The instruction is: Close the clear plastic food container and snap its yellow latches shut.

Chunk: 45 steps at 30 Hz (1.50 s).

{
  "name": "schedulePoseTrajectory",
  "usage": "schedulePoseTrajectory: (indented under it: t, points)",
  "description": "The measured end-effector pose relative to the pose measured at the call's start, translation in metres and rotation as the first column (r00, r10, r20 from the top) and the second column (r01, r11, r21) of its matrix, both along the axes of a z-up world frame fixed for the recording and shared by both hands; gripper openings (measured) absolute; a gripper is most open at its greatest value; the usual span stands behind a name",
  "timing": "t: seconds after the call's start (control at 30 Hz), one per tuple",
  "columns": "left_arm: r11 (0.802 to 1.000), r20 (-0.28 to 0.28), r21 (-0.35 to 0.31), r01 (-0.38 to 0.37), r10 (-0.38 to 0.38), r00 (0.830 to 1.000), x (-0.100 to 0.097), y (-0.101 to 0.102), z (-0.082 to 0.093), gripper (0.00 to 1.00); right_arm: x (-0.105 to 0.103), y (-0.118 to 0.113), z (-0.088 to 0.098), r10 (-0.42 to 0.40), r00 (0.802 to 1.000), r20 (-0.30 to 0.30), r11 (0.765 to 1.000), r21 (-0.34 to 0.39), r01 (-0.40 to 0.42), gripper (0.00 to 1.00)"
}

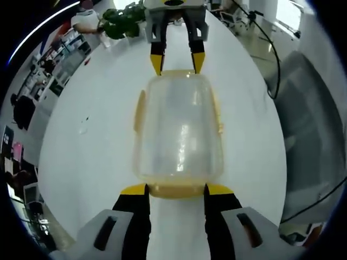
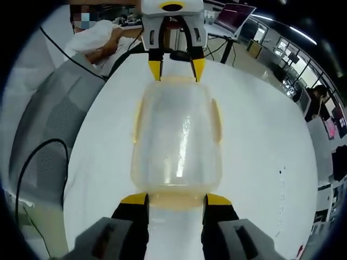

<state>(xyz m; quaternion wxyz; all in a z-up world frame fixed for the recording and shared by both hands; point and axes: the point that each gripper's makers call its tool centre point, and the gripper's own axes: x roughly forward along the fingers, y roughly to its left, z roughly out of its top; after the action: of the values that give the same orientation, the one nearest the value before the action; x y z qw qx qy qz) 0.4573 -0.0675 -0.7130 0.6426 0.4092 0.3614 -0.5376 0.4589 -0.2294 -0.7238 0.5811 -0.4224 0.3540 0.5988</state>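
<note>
The clear plastic container (image 1: 179, 130) lies lengthwise on the white table (image 1: 87, 157), lid on, between my two grippers. Yellow latches (image 1: 140, 111) run along its long sides, and a yellow end latch (image 1: 176, 190) sits at the near end. My left gripper (image 1: 176, 189) is open, its yellow-tipped jaws flanking that end latch. Facing it, the right gripper (image 1: 177, 60) stands open at the far end. From the right gripper view the container (image 2: 176, 135) shows its side latches (image 2: 217, 119), with the right gripper (image 2: 176, 199) at the near end latch and the left gripper (image 2: 176, 69) at the far end.
A potted plant (image 1: 122, 21) stands at the table's far end. A grey chair (image 1: 314, 135) and a black cable (image 1: 274, 65) lie beside the table. A person in a white sleeve (image 2: 97, 38) and a laptop (image 2: 236, 16) are beyond the other end.
</note>
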Motion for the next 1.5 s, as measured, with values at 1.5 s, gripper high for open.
schedulePoseTrajectory:
  t: [1.5]
  points:
    - [1.0, -0.057, -0.011, -0.023, 0.022, 0.998, 0.002, -0.039, -0.025, 0.37, 0.007, -0.038, -0.02, 0.01, 0.999, -0.046, 1.0, -0.022, -0.011, 0.36]
